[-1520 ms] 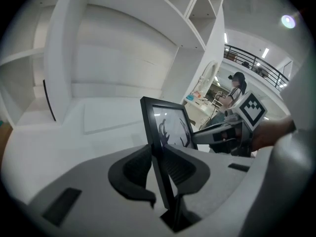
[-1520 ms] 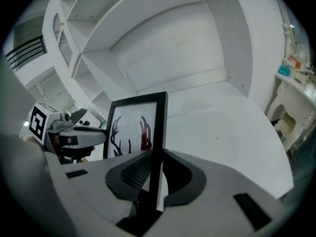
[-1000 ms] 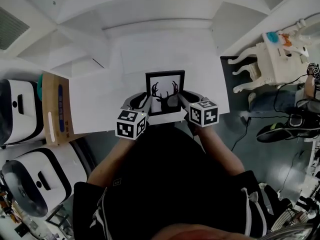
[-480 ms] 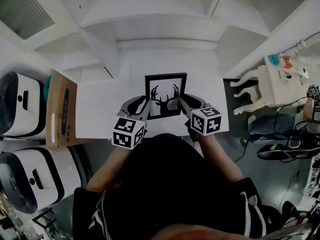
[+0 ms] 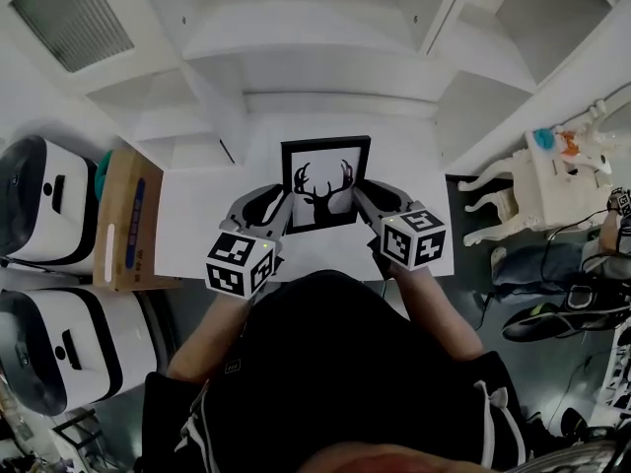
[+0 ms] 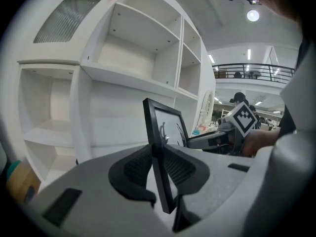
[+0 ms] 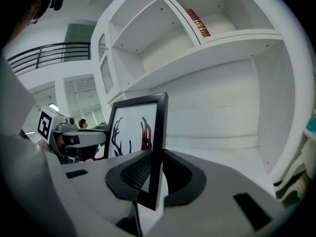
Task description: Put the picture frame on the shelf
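- The picture frame (image 5: 325, 183): thin black border, dark deer head on white.
- The left gripper (image 5: 280, 199) and right gripper (image 5: 365, 193) clamp its side edges.
- Only the right gripper view shows a red book (image 7: 197, 22).

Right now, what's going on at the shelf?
A person holds a black picture frame with a deer print upright between two claws. The left claw is clamped on its left edge, the right claw on its right edge. The frame is in front of the white shelf unit, not yet set on a shelf.
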Available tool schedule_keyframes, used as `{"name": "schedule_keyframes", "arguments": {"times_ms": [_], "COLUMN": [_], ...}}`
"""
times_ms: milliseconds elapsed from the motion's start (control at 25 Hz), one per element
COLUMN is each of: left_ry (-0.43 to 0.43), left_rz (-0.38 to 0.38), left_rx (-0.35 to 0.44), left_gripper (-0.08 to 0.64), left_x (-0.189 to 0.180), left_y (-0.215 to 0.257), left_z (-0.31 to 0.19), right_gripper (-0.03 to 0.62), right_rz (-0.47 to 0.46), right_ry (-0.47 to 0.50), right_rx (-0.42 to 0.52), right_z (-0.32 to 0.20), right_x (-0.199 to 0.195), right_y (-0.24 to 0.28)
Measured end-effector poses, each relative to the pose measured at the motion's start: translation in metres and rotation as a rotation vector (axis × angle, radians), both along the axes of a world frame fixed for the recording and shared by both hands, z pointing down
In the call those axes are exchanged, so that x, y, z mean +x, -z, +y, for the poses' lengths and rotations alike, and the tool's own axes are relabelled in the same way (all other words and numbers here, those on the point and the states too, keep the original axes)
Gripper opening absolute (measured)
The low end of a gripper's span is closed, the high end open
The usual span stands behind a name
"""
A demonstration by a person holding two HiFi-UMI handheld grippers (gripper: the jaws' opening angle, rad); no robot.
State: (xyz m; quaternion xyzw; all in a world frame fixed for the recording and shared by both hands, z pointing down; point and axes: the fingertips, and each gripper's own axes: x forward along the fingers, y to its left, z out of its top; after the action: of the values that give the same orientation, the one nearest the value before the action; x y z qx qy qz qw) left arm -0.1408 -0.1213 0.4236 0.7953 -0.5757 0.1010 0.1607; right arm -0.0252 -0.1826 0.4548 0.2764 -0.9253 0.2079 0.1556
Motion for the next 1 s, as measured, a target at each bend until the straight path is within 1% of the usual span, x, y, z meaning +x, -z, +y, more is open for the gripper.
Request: {"name": "schedule_keyframes", "arguments": {"times_ms": [200, 360, 440, 600, 880, 1000], "left_ry": [0.018, 0.026, 0.022, 0.004, -0.013, -0.014], "left_rz": [-0.022, -0.044, -0.049, -0.029, -0.002, -0.008], "left_rx": [0.067, 0.120, 0.137, 0.141, 0.195, 0.226], "left_gripper": [0.077, 0.077, 0.077, 0.077, 0.077, 0.077], "left_x": [-0.011, -0.013, -0.012, -0.015, -0.016, -0.017], "left_y": [0.028, 0.053, 0.067, 0.096, 0.112, 0.126], "left_z": [-0.006, -0.012, -0.024, -0.049, -0.037, -0.033], "right_gripper": [0.080, 0.080, 0.081, 0.081, 0.080, 0.081], "right_rz": [-0.018, -0.040, -0.045, -0.051, -0.076, -0.095], "right_ry": [0.010, 0.000, -0.007, -0.013, -0.017, -0.009], "right_rx": [0.080, 0.124, 0.142, 0.147, 0.202, 0.221], "right_z": [-0.006, -0.012, -0.024, -0.048, -0.038, -0.036], "right_x": [-0.011, -0.013, -0.013, -0.015, -0.016, -0.017], "right_y": [0.032, 0.056, 0.069, 0.097, 0.114, 0.128]}}
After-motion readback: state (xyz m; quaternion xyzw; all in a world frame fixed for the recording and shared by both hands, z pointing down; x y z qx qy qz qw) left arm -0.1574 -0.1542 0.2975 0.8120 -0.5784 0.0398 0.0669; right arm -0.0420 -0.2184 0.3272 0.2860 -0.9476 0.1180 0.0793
